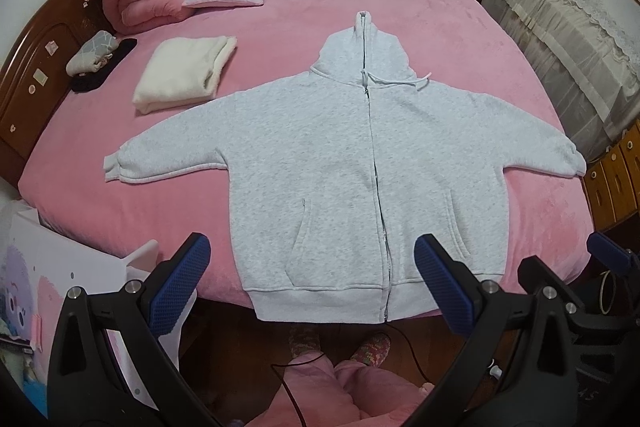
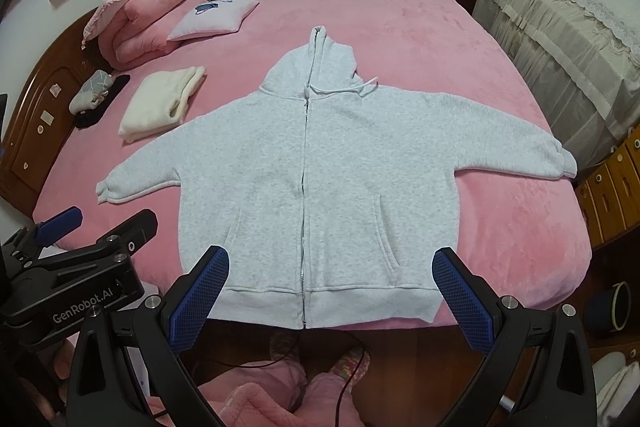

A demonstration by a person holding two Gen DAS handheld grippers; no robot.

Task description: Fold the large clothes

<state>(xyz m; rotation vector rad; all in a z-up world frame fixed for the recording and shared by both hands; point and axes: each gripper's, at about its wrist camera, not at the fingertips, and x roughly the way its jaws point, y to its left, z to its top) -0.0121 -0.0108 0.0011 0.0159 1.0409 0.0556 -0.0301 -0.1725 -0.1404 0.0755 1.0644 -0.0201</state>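
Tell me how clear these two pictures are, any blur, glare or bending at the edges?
Left wrist view: the grey hoodie is sharp and evenly lit, no glare; the fisheye bends the bed edge and darkens the corners. Right wrist view: same soft indoor light, the hoodie crisp, the headboard curved by the lens, black corners, and only faint shadow under the open fingers.

White lettering "GenRobot.AI" on the side of the black plastic body of the left gripper (image 2: 72,227), no other text legible
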